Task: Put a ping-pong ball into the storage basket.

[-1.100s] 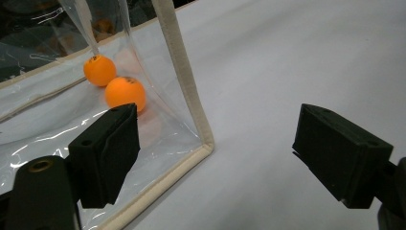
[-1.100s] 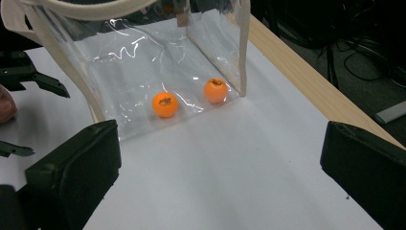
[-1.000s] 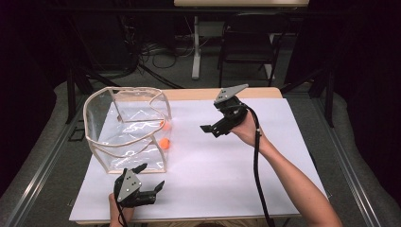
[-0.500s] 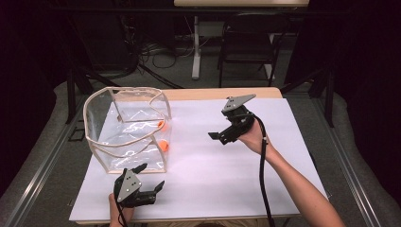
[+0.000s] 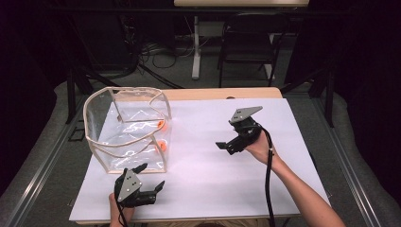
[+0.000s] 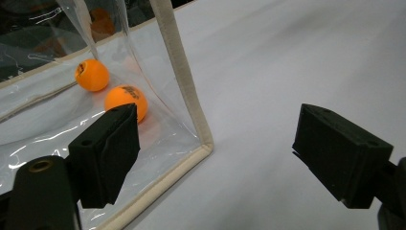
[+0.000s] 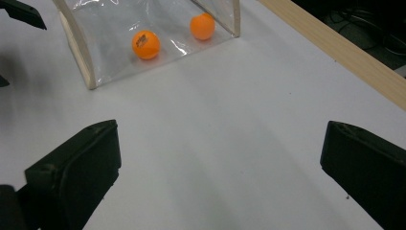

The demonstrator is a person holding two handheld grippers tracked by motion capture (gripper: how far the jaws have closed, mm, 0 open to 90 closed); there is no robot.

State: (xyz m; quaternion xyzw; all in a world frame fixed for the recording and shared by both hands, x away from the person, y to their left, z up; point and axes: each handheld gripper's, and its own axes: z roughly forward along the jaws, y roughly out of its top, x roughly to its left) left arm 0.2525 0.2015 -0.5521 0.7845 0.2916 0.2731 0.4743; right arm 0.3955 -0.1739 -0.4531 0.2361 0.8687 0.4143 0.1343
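Upright, the clear bag (image 5: 126, 127) opens upward, lengthwise across the table.

Your right gripper (image 5: 226, 145) has pulled away from the clear bag (image 5: 126, 127) and the tabletop's (image 5: 283, 189) far edge, moving back toward the right edge and the near side. It now sits lower and farther from the two orange balls (image 5: 162, 145), its jaws spread wide with nothing between them.

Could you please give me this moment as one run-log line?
left gripper: open, near clear bag | right gripper: open, above white table | orange balls: inside bag
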